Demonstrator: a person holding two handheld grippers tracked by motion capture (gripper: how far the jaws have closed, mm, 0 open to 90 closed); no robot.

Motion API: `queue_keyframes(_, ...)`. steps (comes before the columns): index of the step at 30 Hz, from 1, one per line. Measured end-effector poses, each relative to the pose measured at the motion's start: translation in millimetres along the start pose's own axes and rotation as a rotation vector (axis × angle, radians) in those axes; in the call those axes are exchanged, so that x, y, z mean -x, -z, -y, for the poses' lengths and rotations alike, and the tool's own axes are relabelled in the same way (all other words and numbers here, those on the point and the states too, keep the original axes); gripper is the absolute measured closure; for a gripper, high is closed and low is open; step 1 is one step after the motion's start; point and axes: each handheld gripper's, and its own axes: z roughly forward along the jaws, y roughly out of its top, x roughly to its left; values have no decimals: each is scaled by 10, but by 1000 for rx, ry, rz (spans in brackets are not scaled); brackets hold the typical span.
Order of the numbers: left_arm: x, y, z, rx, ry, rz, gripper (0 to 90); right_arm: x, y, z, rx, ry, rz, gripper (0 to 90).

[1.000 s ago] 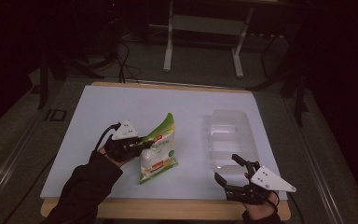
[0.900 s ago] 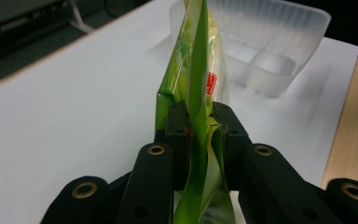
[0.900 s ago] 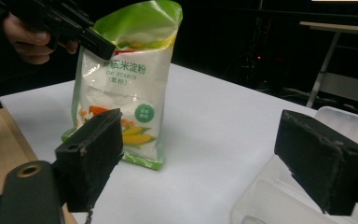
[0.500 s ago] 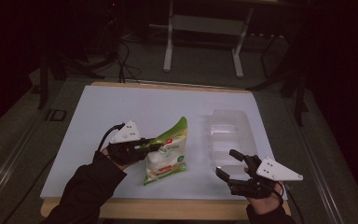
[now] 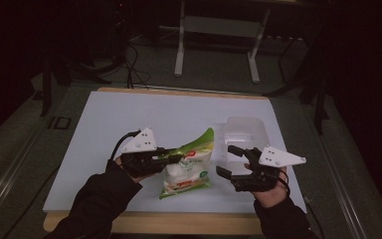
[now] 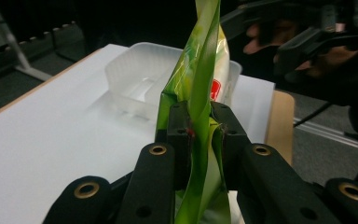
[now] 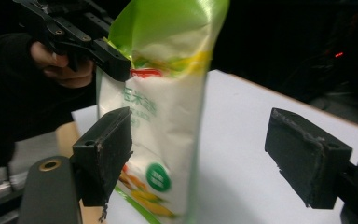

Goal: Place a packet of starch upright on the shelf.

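A green and white food bag (image 5: 186,169) hangs upright a little above the white table (image 5: 129,119). My left gripper (image 5: 171,155) is shut on the bag's green side edge (image 6: 200,70), the pads pinching the crumpled film. My right gripper (image 5: 226,160) is open just right of the bag, and its jaws have just been closing a little. In the right gripper view the bag (image 7: 163,116) stands just ahead of the wide-apart jaws (image 7: 205,149), close to the left pad, with neither pad touching it.
A clear plastic tray (image 5: 243,132) sits on the table behind the right gripper, also seen past the bag in the left gripper view (image 6: 135,79). A metal stand and cables are on the dark floor beyond the table's far edge.
My left gripper has lifted the bag and carried it right. My right gripper has risen and moved in toward the bag from the table's front right.
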Motion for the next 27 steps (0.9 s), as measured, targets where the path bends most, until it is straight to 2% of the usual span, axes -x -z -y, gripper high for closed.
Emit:
queue_keyframes(1,7,-9,-18,0,1,16,806,1,-31,-2,-3,-9,-10,227)
queue_keyframes(6,28,-53,-83,13,-1,40,806,15,-159,-10,-36,-13,-38,233)
queue_keyframes(10,60,-98,-126,12,-22,38,805,27,-206,-16,-61,-6,-58,288)
queue_keyframes(17,88,-176,-180,13,-20,40,806,9,-255,-22,-100,2,-75,373)
queue_keyframes(18,87,-197,-193,11,-14,56,806,5,-259,-23,-102,-2,-79,397)
queue_keyframes(19,98,-209,-200,13,-17,46,806,-1,-263,-25,-106,-9,-81,428)
queue_keyframes(20,102,-220,-207,14,-15,56,806,-5,-263,-29,-108,-17,-79,474)
queue_keyframes(24,131,-231,-232,10,-36,62,805,-38,-239,-45,-114,17,-56,601)
queue_keyframes(25,134,-233,-235,11,-34,58,805,-42,-236,-46,-115,34,-56,644)
queue_keyframes(27,129,-237,-237,6,-33,66,805,-31,-235,-47,-124,40,-75,693)
